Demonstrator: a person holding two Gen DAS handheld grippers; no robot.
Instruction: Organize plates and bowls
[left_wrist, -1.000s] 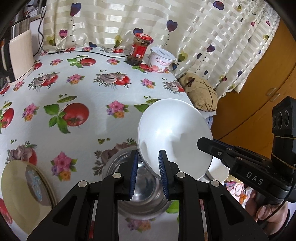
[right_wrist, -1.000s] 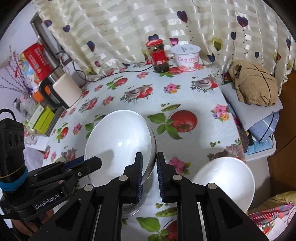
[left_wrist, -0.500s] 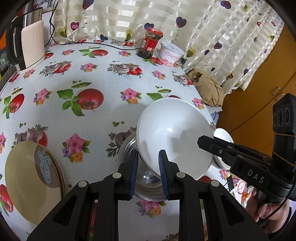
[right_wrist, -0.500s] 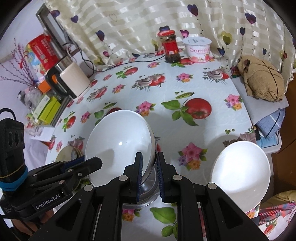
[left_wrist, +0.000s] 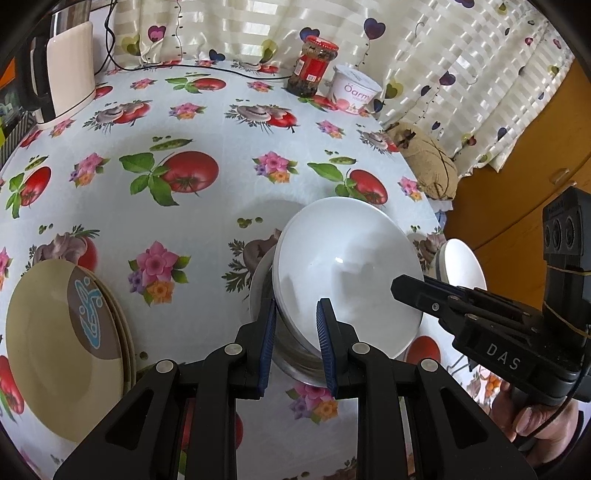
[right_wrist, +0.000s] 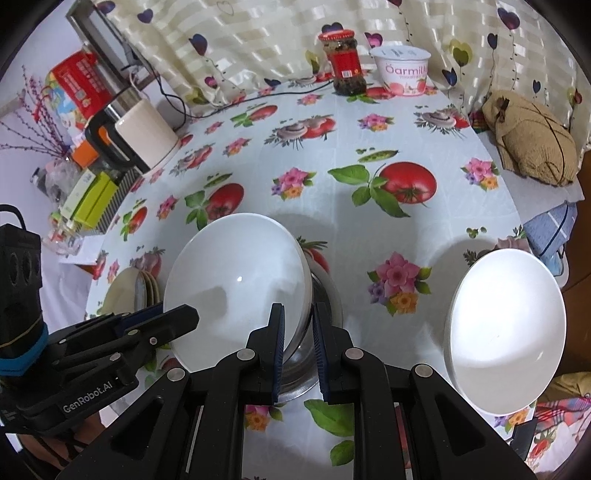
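A large white bowl (left_wrist: 343, 273) is held level between both grippers, above a steel bowl (left_wrist: 291, 354) on the table. My left gripper (left_wrist: 295, 325) is shut on the bowl's near rim. My right gripper (right_wrist: 298, 328) is shut on the opposite rim of the same white bowl (right_wrist: 236, 284), with the steel bowl (right_wrist: 325, 295) below. A second white bowl (right_wrist: 506, 339) sits at the table's right edge. A stack of beige plates (left_wrist: 62, 347) lies at the left; it also shows in the right wrist view (right_wrist: 129, 291).
A red-lidded jar (left_wrist: 314, 66) and a yoghurt tub (left_wrist: 354, 92) stand at the back by the curtain. A kettle (right_wrist: 136, 133) stands at the back left. A tan cloth bundle (right_wrist: 532, 140) lies past the table's right edge.
Both grippers have lifted the white bowl higher and drawn back, so more of the table, the plates and the second bowl show. The grip is unchanged.
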